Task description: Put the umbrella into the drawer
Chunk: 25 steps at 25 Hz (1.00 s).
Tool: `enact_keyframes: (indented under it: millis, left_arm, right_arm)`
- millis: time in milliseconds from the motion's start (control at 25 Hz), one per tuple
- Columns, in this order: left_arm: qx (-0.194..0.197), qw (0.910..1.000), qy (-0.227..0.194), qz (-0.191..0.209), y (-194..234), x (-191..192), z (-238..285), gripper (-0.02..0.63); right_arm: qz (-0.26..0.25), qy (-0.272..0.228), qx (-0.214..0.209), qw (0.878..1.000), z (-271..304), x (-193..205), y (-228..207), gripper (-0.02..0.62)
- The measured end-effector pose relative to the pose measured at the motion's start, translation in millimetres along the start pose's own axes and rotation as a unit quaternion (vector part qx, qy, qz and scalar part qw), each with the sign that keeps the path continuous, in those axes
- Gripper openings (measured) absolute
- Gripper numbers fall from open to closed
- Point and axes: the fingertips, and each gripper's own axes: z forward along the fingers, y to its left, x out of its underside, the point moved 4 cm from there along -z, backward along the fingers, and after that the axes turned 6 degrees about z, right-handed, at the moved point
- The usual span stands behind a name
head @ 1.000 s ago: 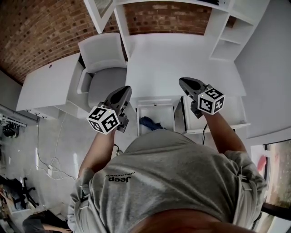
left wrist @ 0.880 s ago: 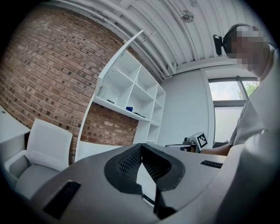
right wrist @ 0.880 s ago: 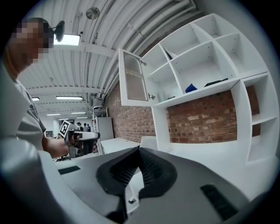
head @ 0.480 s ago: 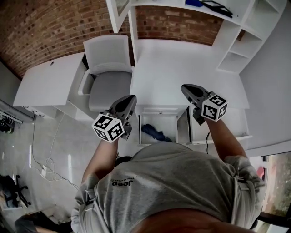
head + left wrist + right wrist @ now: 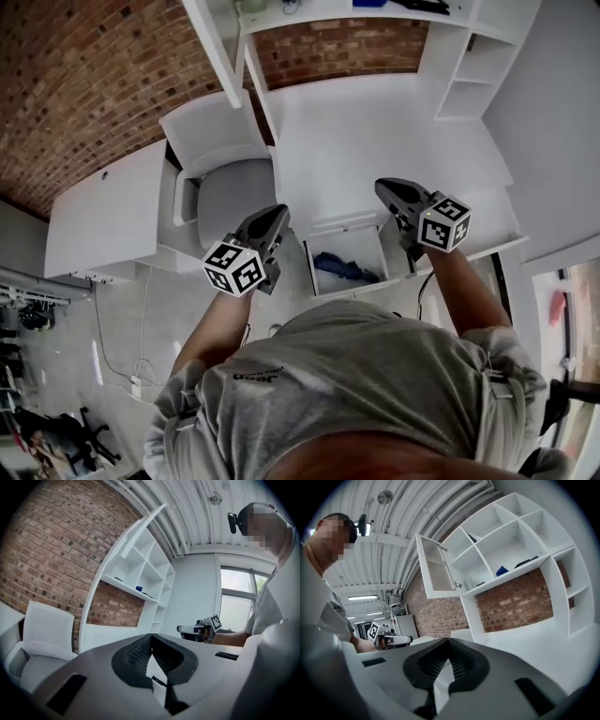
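The person's left gripper [image 5: 275,218] is hovering with its dark ribbed jaws pressed together at the tips, and nothing is sitting between them. The right gripper [image 5: 386,187] is likewise closed tip to tip and is carrying nothing. Both are pointing roughly level, away from the person and toward the white desk top [image 5: 375,122].

The folded blue fabric umbrella [image 5: 345,269] is already lying inside the open white pull-out drawer [image 5: 309,267], on its floor. From the grippers, the drawer is sitting lower down and back toward the person, in the gap between the two. It is to the right of the left gripper and to the left of the right one. The right gripper's body is hanging just beside the drawer's right wall. The left one is standing a little farther off the left wall, so the right hand looks slightly nearer.

The umbrella's long axis is running across the drawer's width, slanted a little. Its left end is lying closer to the desk and its right end closer to the person. Which end is the handle cannot be made out.

By my judgement only pushing the drawer shut is remaining, and either closed gripper would need dropping back toward the drawer's front, which the person's torso is partly hiding.
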Motion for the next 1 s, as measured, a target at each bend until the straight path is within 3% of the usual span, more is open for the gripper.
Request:
enact_keyframes:
  millis: [200, 400, 640, 1000]
  left_arm:
    - [0.008, 0.9994, -0.031, -0.014, -43.3, -24.7, 48.7, 0.015]
    - [0.012, 0.9992, -0.036, 0.01, -70.7, -45.1, 64.8, 0.015]
    - [-0.015, 0.9989, -0.03, 0.033, -103.3, -49.3, 73.4, 0.015]
    - [-0.076, 0.9963, -0.041, 0.002, -163.2, -41.3, 85.6, 0.015]
  right_arm:
    - [0.004, 0.002, 0.01, 1.0, -58.8, -15.9, -33.0, 0.018]
    - [0.002, 0.002, 0.01, 1.0, -79.4, -26.6, -47.3, 0.018]
    - [-0.021, 0.0, -0.018, 1.0, -96.1, -43.0, -52.4, 0.018]
    - [-0.031, 0.022, -0.079, 0.996, -118.8, -57.0, -63.1, 0.017]
